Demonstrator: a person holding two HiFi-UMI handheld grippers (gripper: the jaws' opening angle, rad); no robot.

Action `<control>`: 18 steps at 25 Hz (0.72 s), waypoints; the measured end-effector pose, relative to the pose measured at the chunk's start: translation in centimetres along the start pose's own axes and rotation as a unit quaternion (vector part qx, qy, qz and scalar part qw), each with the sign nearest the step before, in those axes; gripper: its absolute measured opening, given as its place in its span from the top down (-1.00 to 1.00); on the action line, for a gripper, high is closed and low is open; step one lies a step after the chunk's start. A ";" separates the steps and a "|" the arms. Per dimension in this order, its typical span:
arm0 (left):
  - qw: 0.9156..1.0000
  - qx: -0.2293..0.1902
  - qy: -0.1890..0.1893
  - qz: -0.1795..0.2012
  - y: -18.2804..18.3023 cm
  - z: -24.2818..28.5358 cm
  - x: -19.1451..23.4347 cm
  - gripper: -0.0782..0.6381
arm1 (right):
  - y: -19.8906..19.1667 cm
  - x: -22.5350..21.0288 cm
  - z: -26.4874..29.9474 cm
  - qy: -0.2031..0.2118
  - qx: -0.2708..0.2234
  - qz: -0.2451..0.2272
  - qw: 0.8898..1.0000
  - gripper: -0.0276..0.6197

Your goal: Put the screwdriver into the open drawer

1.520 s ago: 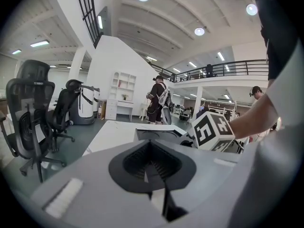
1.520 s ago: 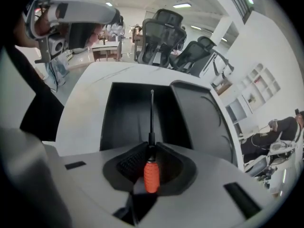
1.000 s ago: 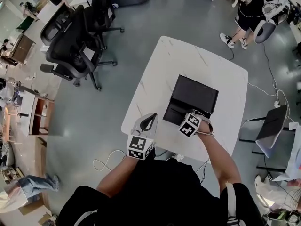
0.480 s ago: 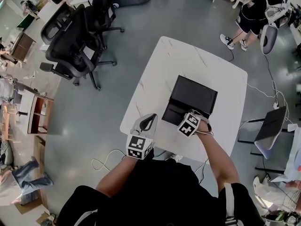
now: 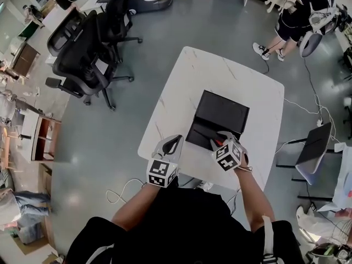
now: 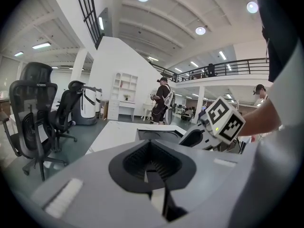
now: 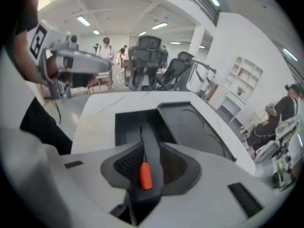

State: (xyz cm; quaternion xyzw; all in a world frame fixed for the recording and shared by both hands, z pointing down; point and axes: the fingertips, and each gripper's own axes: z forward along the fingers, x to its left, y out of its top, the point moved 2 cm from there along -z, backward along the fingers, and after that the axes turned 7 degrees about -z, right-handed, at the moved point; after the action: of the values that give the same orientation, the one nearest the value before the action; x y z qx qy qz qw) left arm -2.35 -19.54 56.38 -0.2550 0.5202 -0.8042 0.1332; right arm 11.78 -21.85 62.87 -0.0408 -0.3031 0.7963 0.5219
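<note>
The screwdriver [image 5: 204, 131], with an orange handle [image 7: 145, 174] and a dark shaft, lies in the open drawer [image 5: 193, 138] of a black box [image 5: 221, 110] on the white table [image 5: 220, 73]. My right gripper [image 5: 218, 141] hangs just above the drawer's near end. Its jaws are opening, and the right gripper view looks down through the gap [image 7: 145, 148] onto the screwdriver. The pads stand off it on both sides. My left gripper [image 5: 172, 142] rests low at the table's near edge, left of the drawer. Its fingers [image 6: 151, 148] are together with nothing between them.
Black office chairs [image 5: 82, 54] stand on the floor to the left of the table. A person [image 5: 300, 12] stands at the far right. A dark stand [image 5: 315, 147] and cables [image 5: 308, 103] are right of the table.
My right gripper has come up and back from the drawer and its jaws have spread. The screwdriver now shows lying in the drawer. The left gripper has stayed put.
</note>
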 end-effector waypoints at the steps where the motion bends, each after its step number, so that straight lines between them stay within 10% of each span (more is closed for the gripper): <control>1: 1.000 -0.001 -0.002 0.000 0.1 0.0 -0.2 0.76 | 0.3 -0.2 -1.1 -0.010 -0.019 0.022 1.000 0.59; 8: 1.000 -0.011 -0.021 0.009 1.1 0.6 -2.2 0.76 | 0.4 -1.2 -9.1 -0.112 -0.177 0.178 0.961 0.86; 18: 0.998 -0.036 -0.051 0.028 3.9 0.9 -5.1 0.76 | 1.7 -2.6 -17.1 -0.245 -0.305 0.220 0.894 0.89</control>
State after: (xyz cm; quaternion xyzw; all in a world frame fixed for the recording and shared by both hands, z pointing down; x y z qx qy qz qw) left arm 2.17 -19.46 51.74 -0.2857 0.5482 -0.7669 0.1722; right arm 18.11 -16.99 47.40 -0.0675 -0.6324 0.7442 0.2041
